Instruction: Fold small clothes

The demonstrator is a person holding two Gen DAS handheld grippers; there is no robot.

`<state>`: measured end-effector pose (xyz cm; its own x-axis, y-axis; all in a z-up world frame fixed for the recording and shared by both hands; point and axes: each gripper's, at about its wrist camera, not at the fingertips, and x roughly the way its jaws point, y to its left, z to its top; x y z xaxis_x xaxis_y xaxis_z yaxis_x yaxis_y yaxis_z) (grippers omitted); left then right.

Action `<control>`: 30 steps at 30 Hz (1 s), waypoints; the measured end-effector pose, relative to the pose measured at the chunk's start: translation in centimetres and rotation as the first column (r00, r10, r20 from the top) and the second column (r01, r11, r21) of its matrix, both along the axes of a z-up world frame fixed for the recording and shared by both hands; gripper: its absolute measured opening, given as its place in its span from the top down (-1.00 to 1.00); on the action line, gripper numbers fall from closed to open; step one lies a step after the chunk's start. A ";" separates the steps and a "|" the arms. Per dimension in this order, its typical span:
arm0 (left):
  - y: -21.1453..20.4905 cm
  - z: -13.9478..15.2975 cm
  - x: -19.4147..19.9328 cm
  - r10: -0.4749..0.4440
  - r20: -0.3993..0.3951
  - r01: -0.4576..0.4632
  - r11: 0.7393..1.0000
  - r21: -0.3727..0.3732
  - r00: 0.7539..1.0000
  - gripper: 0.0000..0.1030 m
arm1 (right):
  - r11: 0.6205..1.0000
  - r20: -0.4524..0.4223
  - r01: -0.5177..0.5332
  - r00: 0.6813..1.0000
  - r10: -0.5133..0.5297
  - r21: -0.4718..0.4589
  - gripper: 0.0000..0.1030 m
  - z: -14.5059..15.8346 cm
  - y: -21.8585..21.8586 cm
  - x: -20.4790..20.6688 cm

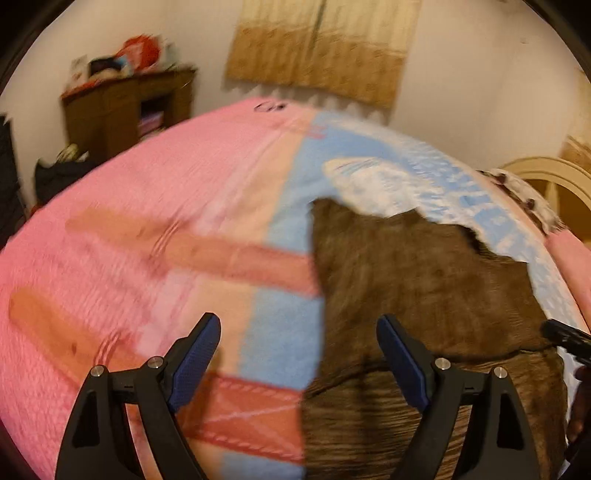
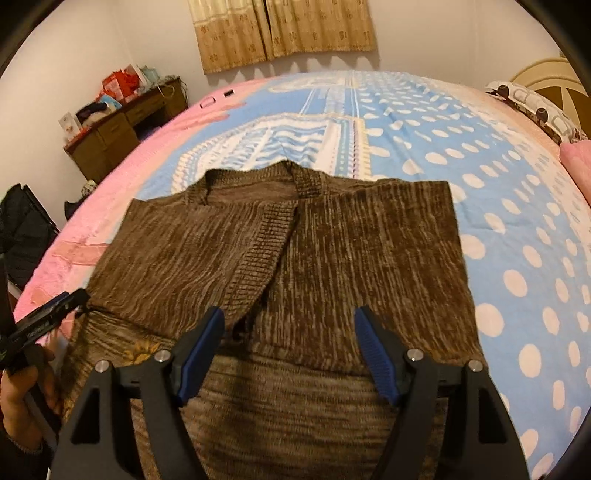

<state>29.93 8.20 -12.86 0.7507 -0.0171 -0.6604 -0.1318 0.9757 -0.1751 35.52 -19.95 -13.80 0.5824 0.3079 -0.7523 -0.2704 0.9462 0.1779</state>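
The brown sweater (image 2: 303, 258) lies flat on the bed's blanket (image 2: 498, 206), partly folded. Right gripper (image 2: 289, 325): jaws spread, above the sweater's lower middle. Left gripper (image 1: 298, 332): jaws spread, at the sweater's left edge

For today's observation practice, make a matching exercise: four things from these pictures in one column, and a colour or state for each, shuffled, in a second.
Things:
1. cardigan
2. left tool
3. curtain
4. pillow

Descriptions:
A. hanging on the far wall, beige
B. at the bed's far right corner, patterned
C. open, holding nothing
D. brown, lying flat on the blanket

Pairs: 1-D, 2-C, 3-A, 4-B
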 end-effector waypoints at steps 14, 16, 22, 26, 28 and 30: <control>-1.4 -2.3 7.8 -0.111 -0.139 0.112 0.994 -0.006 0.984 0.06 | 0.998 0.116 -0.019 0.993 0.012 0.058 -0.52 -0.2 -0.7 -2.9; -1.2 -2.0 7.4 -0.152 -0.117 0.146 0.988 -0.056 0.981 0.89 | 0.998 0.124 -0.011 0.992 0.004 0.059 -0.52 -0.7 -1.0 -3.0; 1.2 -2.1 5.1 -0.082 -0.072 0.074 0.991 -0.113 0.994 0.89 | 0.995 0.097 0.007 0.995 -0.017 0.104 -0.52 -2.2 -2.4 -3.1; -0.3 -2.1 6.2 -0.115 -0.109 0.110 0.993 -0.051 0.987 0.87 | 0.987 0.103 0.020 0.994 -0.037 0.158 -0.63 -2.2 -3.3 -3.2; -0.6 -1.9 6.6 -0.097 -0.132 0.093 0.995 -0.034 0.987 0.83 | 0.988 0.091 0.016 0.995 -0.031 0.153 -0.63 -2.4 -3.1 -3.0; -0.3 -1.9 6.5 -0.086 -0.144 0.081 0.996 -0.045 0.986 0.81 | 0.990 0.090 0.010 0.996 -0.023 0.142 -0.63 -2.4 -2.9 -3.0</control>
<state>36.43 7.89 -14.72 0.6416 -0.1036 -0.7600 -0.0770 0.9771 -0.1981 32.53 -22.81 -16.25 0.6527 0.3966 -0.6455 -0.2758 0.9179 0.2852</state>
